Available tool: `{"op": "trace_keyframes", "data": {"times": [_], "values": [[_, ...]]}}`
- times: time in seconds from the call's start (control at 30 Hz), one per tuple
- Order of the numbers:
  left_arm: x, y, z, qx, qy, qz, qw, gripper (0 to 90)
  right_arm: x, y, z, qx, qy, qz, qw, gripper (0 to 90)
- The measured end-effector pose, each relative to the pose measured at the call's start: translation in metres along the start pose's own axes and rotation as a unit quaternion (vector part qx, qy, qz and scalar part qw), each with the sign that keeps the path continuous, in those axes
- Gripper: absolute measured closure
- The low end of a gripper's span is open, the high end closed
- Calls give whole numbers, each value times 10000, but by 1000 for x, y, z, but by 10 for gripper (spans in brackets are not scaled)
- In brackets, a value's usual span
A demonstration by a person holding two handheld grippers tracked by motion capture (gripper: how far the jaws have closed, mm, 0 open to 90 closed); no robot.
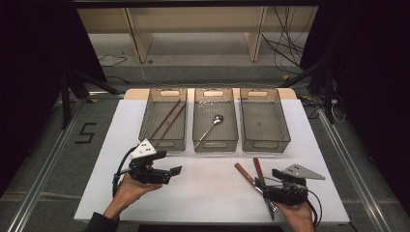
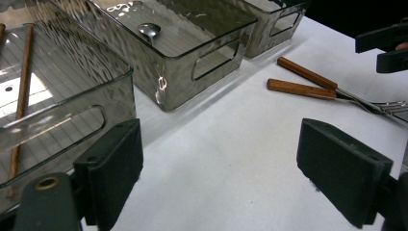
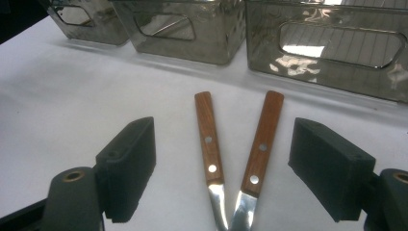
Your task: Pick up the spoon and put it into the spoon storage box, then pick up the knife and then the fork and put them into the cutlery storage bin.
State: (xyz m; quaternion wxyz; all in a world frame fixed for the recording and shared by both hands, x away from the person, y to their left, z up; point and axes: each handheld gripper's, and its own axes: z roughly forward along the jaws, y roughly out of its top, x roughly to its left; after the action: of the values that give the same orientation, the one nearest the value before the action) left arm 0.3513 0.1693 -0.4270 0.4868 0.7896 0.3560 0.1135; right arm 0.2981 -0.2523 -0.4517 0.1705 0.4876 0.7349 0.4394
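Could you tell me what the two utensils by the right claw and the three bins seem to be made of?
The utensils have reddish-brown handles with visible grain and pale rivets, so probably wood, joined to shiny silver necks, likely steel. The bins look like smoky see-through plastic, glossy and faintly rippled; the contents show through the walls.

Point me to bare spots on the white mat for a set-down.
Free: the mat between the left claw and the two wooden-handled utensils, and the left strip beside the chopstick bin. Crowded: the front right, where the right claw sits over the utensils. The right bin looks empty.
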Motion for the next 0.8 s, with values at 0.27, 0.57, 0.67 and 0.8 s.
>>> {"op": "trace_keyframes", "data": {"times": [0.27,0.57,0.67,0.8], "values": [[-1,-10,-5,-52,39,-30,10000,158,-1,0,2,164,-36,9,9999,250],[-1,-18,-11,-109,124,-55,9998,158,-7,9,5,564,-198,-32,9982,271],[-2,-19,-14,-147,184,-33,9997,158,-12,14,5,718,-223,-57,9972,301],[-2,-23,-15,-140,195,-35,9997,158,-16,21,7,1023,-262,-134,9943,326]]}}
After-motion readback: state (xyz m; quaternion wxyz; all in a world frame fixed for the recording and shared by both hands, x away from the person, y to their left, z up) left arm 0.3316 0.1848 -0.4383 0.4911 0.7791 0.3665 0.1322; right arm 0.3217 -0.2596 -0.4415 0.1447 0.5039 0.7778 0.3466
